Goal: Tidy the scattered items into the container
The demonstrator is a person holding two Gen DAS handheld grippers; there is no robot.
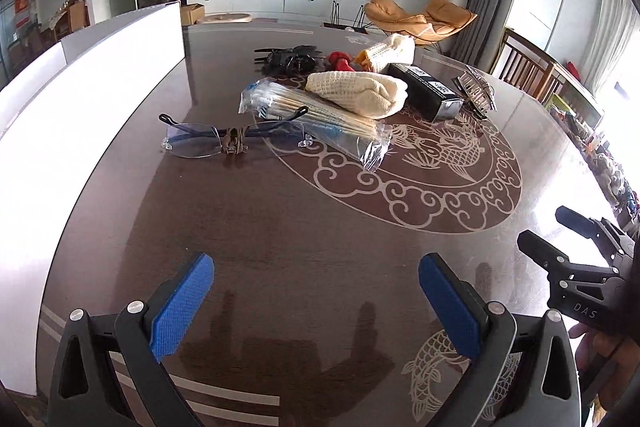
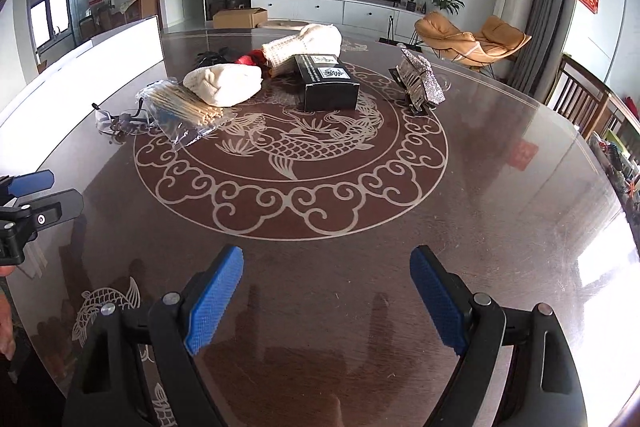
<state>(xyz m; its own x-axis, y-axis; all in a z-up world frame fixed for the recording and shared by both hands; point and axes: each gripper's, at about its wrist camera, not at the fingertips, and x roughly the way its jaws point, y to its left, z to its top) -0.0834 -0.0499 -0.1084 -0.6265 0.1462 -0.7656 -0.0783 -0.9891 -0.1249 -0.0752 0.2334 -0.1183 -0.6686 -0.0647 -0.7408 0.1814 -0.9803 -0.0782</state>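
Beyond both empty, wide-spread grippers, glasses and a skewer packet lie beside the white container.

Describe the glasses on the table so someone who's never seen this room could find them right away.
Start at the round dark table with the pale fish medallion. Along the medallion's left edge, nearest the white container, lie the glasses, beside a clear bag of wooden sticks. They alone are see-through lenses with thin dark arms, and something brownish is wrapped around the bridge.

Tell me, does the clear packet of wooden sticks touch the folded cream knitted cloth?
Touching. The right wrist view shows the folded cream knitted cloth resting on the clear packet of wooden sticks.
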